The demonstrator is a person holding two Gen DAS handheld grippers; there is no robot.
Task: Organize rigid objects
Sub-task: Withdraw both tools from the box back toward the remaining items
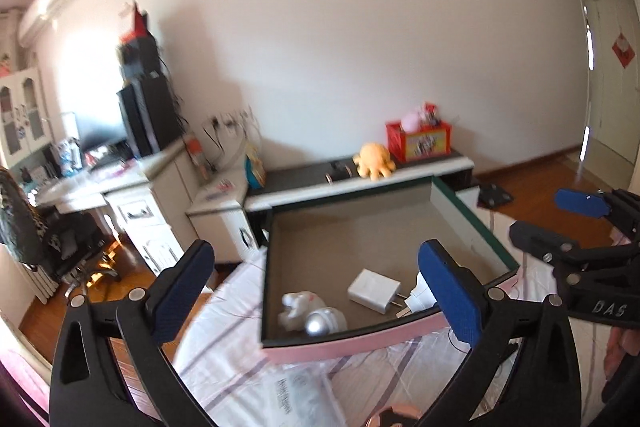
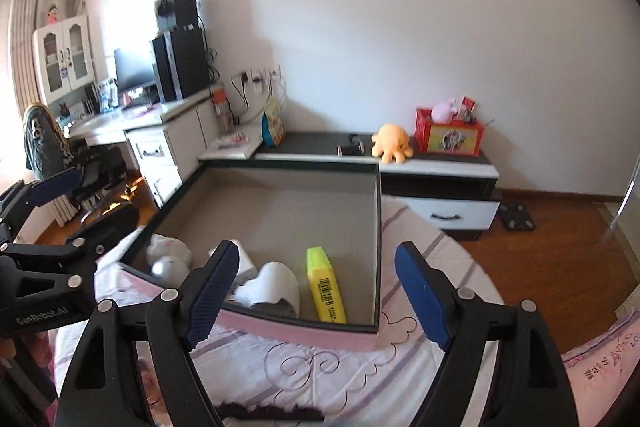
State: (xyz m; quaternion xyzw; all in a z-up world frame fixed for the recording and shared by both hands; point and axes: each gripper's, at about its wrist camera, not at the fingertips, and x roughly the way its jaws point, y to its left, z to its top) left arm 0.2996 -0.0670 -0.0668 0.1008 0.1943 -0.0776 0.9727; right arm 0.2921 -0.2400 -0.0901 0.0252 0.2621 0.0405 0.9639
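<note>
Resting on a bed covered with a striped, embroidered sheet (image 2: 320,359), a shallow box (image 2: 377,227) with a pink front edge and dark rim holds the task's things. Seen from the right wrist, a yellow highlighter (image 2: 325,285) lies near the box's right wall, a white plug (image 2: 276,287) sits just left of it, and a white toy (image 2: 168,255) with a silver ball lies in the near left corner. The left wrist view shows the same toy (image 1: 304,311) beside a white charger (image 1: 374,290) with its prongs pointing right. The left gripper (image 1: 316,291) hovers above the box's near edge with its blue-padded fingers (image 1: 448,291) spread wide and nothing between them. The right gripper (image 2: 316,295) likewise hangs over the front of the box, fingers (image 2: 212,291) released and empty. Each gripper shows at the edge of the other's view. Beyond the bed, a low cabinet (image 2: 440,167) carries an orange plush octopus (image 2: 390,143) and a red crate (image 2: 448,137).
</note>
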